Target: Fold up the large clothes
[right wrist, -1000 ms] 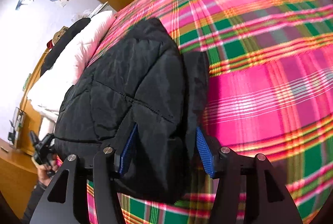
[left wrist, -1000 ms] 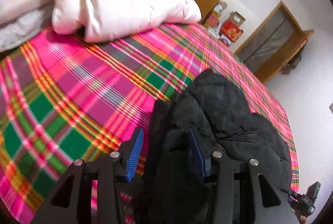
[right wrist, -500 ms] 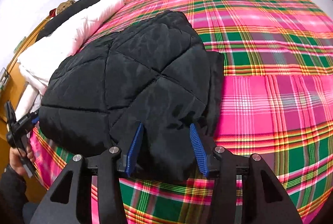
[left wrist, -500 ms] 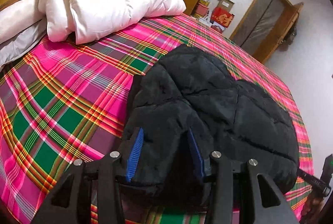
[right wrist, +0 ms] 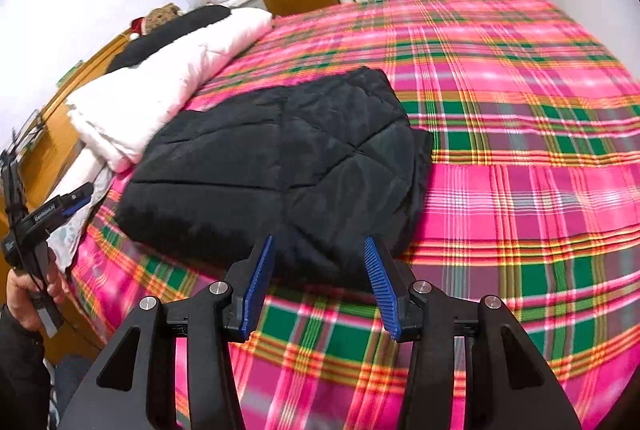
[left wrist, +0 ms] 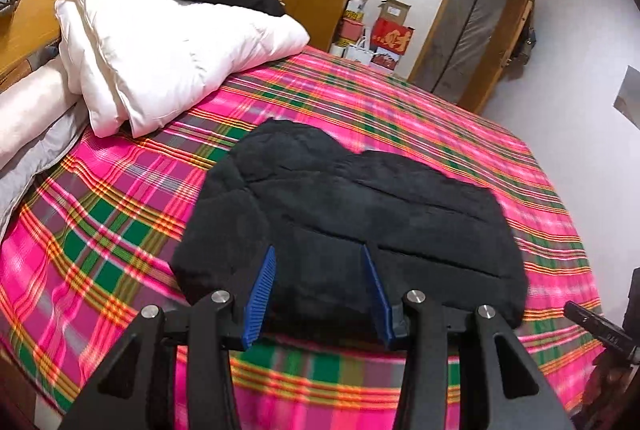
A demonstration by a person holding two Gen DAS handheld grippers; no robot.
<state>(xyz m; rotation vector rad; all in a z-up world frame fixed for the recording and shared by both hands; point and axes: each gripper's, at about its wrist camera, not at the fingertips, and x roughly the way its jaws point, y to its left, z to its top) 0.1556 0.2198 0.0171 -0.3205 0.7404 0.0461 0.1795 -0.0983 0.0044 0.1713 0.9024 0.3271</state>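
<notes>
Left hand-held gripper (left wrist: 318, 292): jaws apart with nothing pinched; the blue pads (left wrist: 262, 300) stand over the near edge of the jacket, seemingly clear of the cloth.
Right hand-held gripper (right wrist: 320, 284): jaws apart and empty; they have just been narrowing, and no cloth is between them, only the jacket's near edge and the bedspread beyond the tips.
Jacket (right wrist: 276, 166): a black quilted one, lying as a thick folded bundle on the bed, near the front edge, with a flap or sleeve showing at its right side in the right wrist view.
Bed (right wrist: 520, 158): covered by a pink and green plaid spread, which is flat around the jacket.
Bedding (left wrist: 168, 42): a white folded duvet at the head end, just beside the jacket's far corner in the right wrist view; whether they touch I cannot tell.
Step in hand, as I judge it: release after a fold, both hands pulling clear.
Doing it well: lift straight away from the cloth so no pad drags the top layer open; check the edges sit square; if the loose flap on the right sticks out, tuck it under before any further fold.
Risk: puffy padding may spring the fold back up.
</notes>
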